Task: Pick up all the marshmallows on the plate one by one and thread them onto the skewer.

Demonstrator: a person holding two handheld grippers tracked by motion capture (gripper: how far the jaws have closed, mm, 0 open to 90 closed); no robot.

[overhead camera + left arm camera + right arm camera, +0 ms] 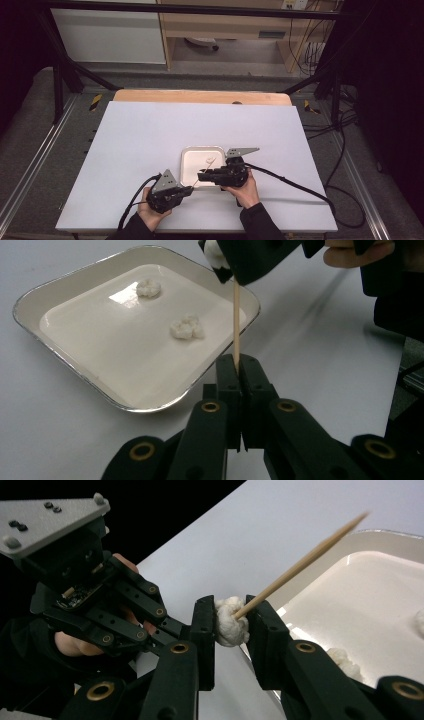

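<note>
right claw [231, 617] pinches cotton wad [229, 621]; skewer [300, 565] tip hidden.

Counted: one white tray [60, 300], one wooden skewer [236, 320], three white cotton lumps — two [148, 288] [186, 328] in the tray, one [230, 621] between tool jaws.

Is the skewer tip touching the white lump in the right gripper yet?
Touching. In the right gripper view, the skewer runs straight into the white lump pinched by the right gripper, no gap showing.
</note>
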